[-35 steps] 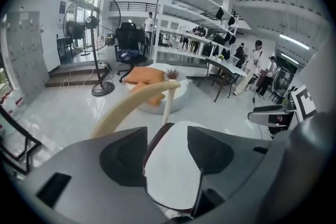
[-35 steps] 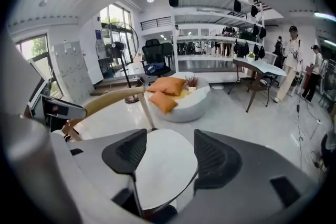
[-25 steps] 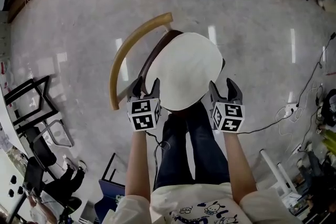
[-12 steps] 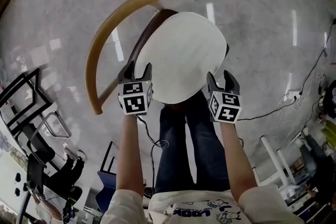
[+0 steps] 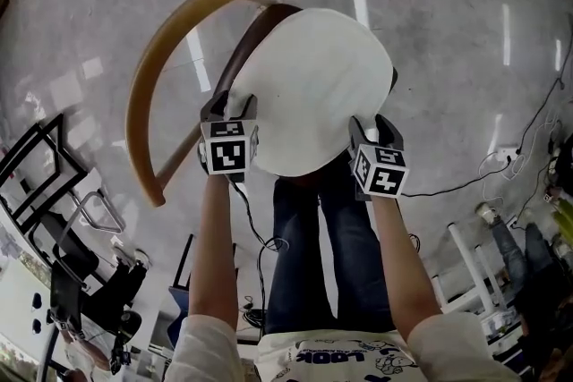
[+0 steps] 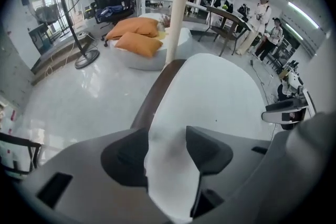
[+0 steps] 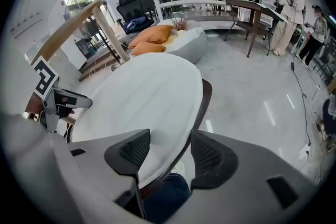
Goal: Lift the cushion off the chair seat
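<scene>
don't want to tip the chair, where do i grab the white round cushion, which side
Take the white round cushion by its thin near edge, at two spots left and right, coming from above on the open near side. It lies flat on the dark brown seat, and the curved wooden backrest fences the left.

Clear grey floor point(image 5: 448, 58) lies open on the outer side of my right tongs point(image 5: 372, 126), crossed only by a thin cable point(image 5: 448, 190) back toward me. Outward of my left tongs point(image 5: 229, 106) the curved wooden backrest point(image 5: 166, 49) bars the way, leaving a strip of floor between it and the seat rim point(image 5: 240, 58). Between the two tongs the cushion point(image 5: 313, 85) fills the space, and behind it stand my legs point(image 5: 313, 246). My right jaws are closing, with cushion edge and seat rim in their gap. Cushion fills the left jaws' gap.
</scene>
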A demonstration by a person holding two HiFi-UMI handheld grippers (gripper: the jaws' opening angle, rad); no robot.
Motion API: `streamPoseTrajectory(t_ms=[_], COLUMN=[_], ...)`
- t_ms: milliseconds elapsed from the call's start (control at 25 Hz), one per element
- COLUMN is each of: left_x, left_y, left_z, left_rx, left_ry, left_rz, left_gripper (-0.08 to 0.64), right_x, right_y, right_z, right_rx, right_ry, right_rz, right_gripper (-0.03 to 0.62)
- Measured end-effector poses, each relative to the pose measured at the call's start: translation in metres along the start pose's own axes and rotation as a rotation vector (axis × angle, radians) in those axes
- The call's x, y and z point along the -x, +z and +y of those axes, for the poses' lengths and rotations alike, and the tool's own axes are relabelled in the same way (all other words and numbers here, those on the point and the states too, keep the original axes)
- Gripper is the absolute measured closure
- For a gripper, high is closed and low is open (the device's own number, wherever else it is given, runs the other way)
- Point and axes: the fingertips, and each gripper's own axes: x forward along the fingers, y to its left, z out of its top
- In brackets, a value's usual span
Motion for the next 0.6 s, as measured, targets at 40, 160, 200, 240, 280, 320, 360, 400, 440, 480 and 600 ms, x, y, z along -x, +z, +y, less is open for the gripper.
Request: streamPoseTrajectory(t_ms=[40,160,200,240,280,320,360,400,440,480,600], left_x=[-0.002,-0.005,-0.006,-0.009,-0.011,-0.012,-0.012,-0.012,-0.012,-0.011,-0.007], left_y=[-0.001,-0.002,-0.002,-0.002,-0.003,-0.003,-0.002,-0.002,-0.003,-0.003,-0.005], left_z=[-0.001,-0.003,-0.004,-0.004,-0.005,-0.005,-0.006,-0.006,-0.006,-0.005,0.001], left_rx=[0.001,-0.007,-0.005,-0.003,-0.002,0.000,0.003,0.007,0.008,0.007,0.001], left_ry=[-0.009,-0.033,-0.038,-0.041,-0.043,-0.046,-0.049,-0.052,-0.053,-0.050,-0.035], left_rz=[0.001,-0.010,-0.012,-0.008,0.000,0.011,0.023,0.033,0.039,0.042,0.038], left_gripper=[0.327,0.325,0.325,0.327,0.328,0.332,0.339,0.346,0.352,0.358,0.384], right_x=[-0.001,-0.001,-0.001,-0.002,-0.002,-0.001,0.000,0.001,0.002,0.002,0.004], right_y=[-0.001,-0.002,-0.002,-0.002,-0.002,-0.001,0.000,0.001,0.002,0.003,0.006], right_z=[0.000,-0.001,-0.002,-0.002,-0.002,-0.002,-0.001,0.000,0.002,0.004,0.011], right_rx=[-0.005,-0.012,-0.014,-0.015,-0.015,-0.013,-0.009,-0.006,-0.004,-0.004,-0.014], right_ry=[0.006,0.014,0.012,0.007,0.000,-0.009,-0.018,-0.026,-0.031,-0.034,-0.034], right_rz=[0.001,-0.004,-0.006,-0.009,-0.011,-0.012,-0.014,-0.014,-0.014,-0.014,-0.023], right_gripper=[0.336,0.339,0.344,0.351,0.357,0.367,0.377,0.388,0.402,0.419,0.463])
